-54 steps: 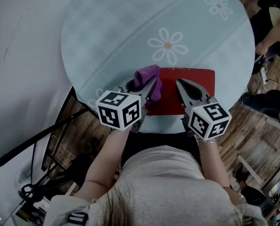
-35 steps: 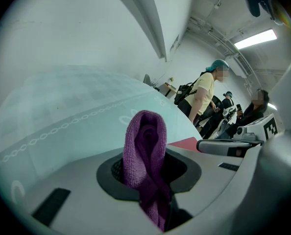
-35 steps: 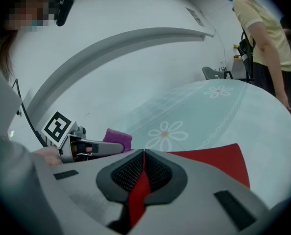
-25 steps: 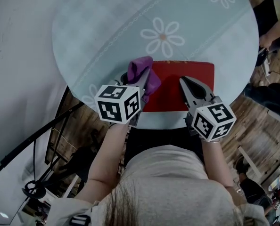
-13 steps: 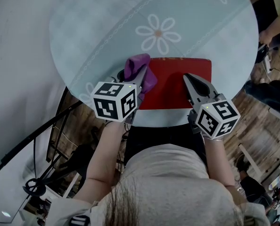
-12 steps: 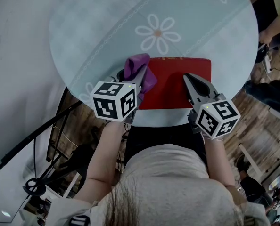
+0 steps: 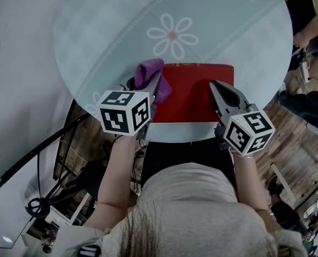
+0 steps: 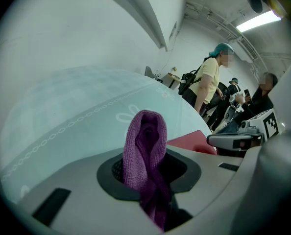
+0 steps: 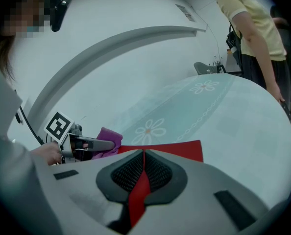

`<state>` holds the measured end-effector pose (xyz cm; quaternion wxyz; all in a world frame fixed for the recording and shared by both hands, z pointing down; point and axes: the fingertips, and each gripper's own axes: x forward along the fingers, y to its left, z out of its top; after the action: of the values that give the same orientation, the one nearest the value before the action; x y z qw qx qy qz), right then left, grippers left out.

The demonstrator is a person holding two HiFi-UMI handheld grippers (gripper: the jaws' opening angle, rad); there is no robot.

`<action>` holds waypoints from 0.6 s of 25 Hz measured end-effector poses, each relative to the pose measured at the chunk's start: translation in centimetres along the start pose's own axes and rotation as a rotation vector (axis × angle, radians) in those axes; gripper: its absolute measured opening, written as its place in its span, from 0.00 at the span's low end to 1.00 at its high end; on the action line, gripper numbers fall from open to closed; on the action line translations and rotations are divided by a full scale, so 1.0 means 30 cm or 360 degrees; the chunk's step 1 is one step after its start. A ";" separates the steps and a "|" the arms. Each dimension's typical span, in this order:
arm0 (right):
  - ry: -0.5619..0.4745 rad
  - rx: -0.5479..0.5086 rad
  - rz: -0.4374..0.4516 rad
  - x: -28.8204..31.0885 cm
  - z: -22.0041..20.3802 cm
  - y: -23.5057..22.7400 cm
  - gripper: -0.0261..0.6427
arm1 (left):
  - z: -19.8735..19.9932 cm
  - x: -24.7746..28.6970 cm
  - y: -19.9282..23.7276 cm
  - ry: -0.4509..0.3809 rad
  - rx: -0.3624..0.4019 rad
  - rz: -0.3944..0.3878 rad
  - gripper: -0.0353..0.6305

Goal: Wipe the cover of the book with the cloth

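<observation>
A red book [image 7: 191, 92] lies near the front edge of the round table [image 7: 164, 15]. My left gripper [image 7: 158, 89] is shut on a purple cloth [image 7: 147, 73], which bunches up past the jaw tips at the book's left edge. In the left gripper view the cloth [image 8: 144, 146] stands up between the jaws and the book [image 8: 192, 138] shows to its right. My right gripper [image 7: 219, 89] is shut, its tips over the right part of the book. In the right gripper view the book [image 9: 180, 150] lies just beyond the tips, with the cloth [image 9: 109, 136] at its left.
The table has a pale blue covering with daisy prints [image 7: 172, 36]. A white wall [image 7: 20, 47] runs along the left. A person in a yellow shirt [image 9: 253, 28] stands beyond the far side of the table. Wooden floor [image 7: 298, 159] and black stand legs [image 7: 52, 154] show below the table's edge.
The scene has slid left in the head view. The left gripper keeps the cloth at the book's left edge, and the right gripper sits a little nearer the book's right edge.
</observation>
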<state>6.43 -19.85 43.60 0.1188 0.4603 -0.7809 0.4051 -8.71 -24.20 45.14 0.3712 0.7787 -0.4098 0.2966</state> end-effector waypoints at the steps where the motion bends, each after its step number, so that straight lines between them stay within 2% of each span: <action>1: 0.0001 0.0001 0.0005 -0.003 0.002 -0.005 0.07 | -0.001 0.003 -0.006 0.0014 0.0001 0.0000 0.22; 5: 0.0009 -0.0008 0.0027 -0.018 0.009 -0.022 0.07 | -0.005 0.020 -0.047 0.0063 -0.0010 -0.0016 0.22; 15: 0.0021 0.0000 -0.0003 -0.078 0.010 -0.118 0.07 | -0.010 0.059 -0.141 0.0083 -0.0013 -0.0013 0.22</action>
<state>10.64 -19.48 43.96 0.1242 0.4583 -0.7797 0.4082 -4.26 -23.05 45.26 0.3861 0.7709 -0.3980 0.3135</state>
